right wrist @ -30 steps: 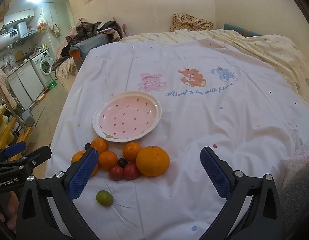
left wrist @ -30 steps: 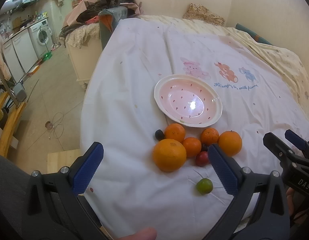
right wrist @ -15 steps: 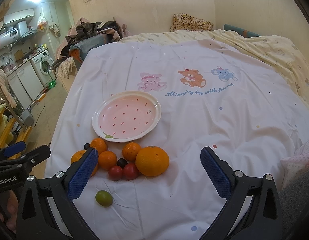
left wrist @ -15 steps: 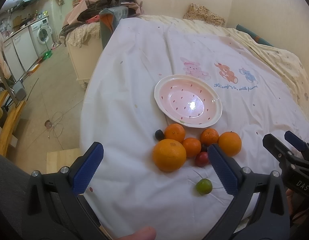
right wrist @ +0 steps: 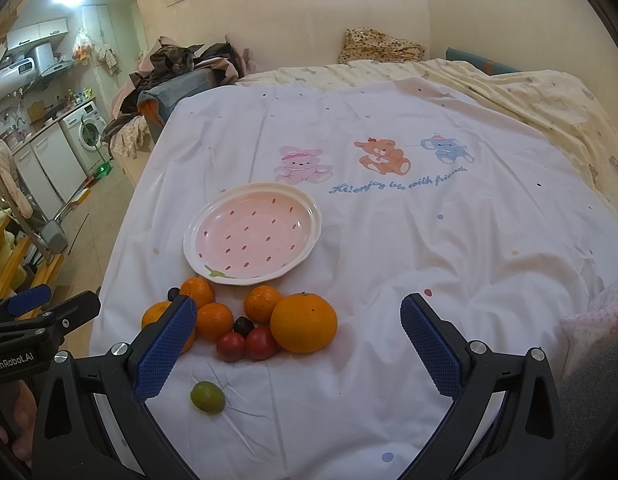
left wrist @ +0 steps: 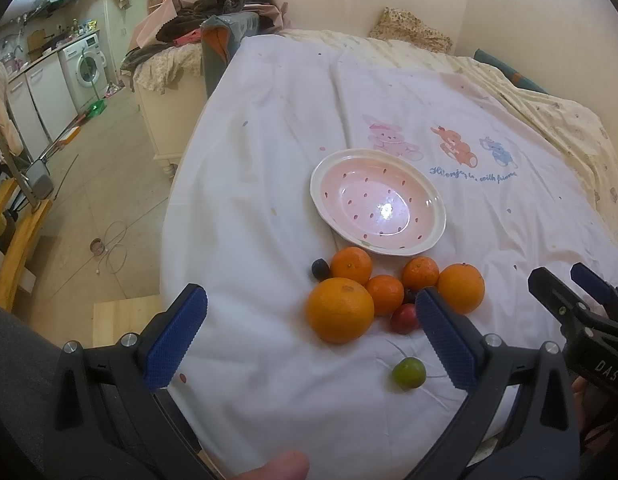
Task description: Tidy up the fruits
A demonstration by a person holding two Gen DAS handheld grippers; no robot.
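**Observer:** Where are the grippers?

**Operator:** I have both above the near edge of the white bedsheet [right wrist: 389, 240]. My left gripper [left wrist: 311, 326] has its blue pads spread wide and nothing between them. My right gripper [right wrist: 299, 338] is spread just as wide and also holds nothing.

**Observer:** And the fruit?

**Operator:** It lies in a cluster on the sheet, just in front of the pink strawberry-print plate [left wrist: 437, 204], which has nothing in it. Through the left camera I see the largest orange [left wrist: 340, 310] between my fingers, nearer the right-hand pad [left wrist: 445, 340]. Behind it sit three smaller oranges, and a dark plum [left wrist: 320, 269] rests at the cluster's left edge. A red tomato [left wrist: 403, 319] sits just beside that right-hand pad, partly hidden by it.

**Observer:** What does the right side show?

**Operator:** Through the right camera, the cluster is toward my left-hand pad [right wrist: 165, 346], which covers part of one orange. Two red tomatoes lie touching in front of the group, against a big orange [right wrist: 303, 323]. A small green fruit [right wrist: 207, 397] lies by itself, nearer me than the rest, apart from the pile.
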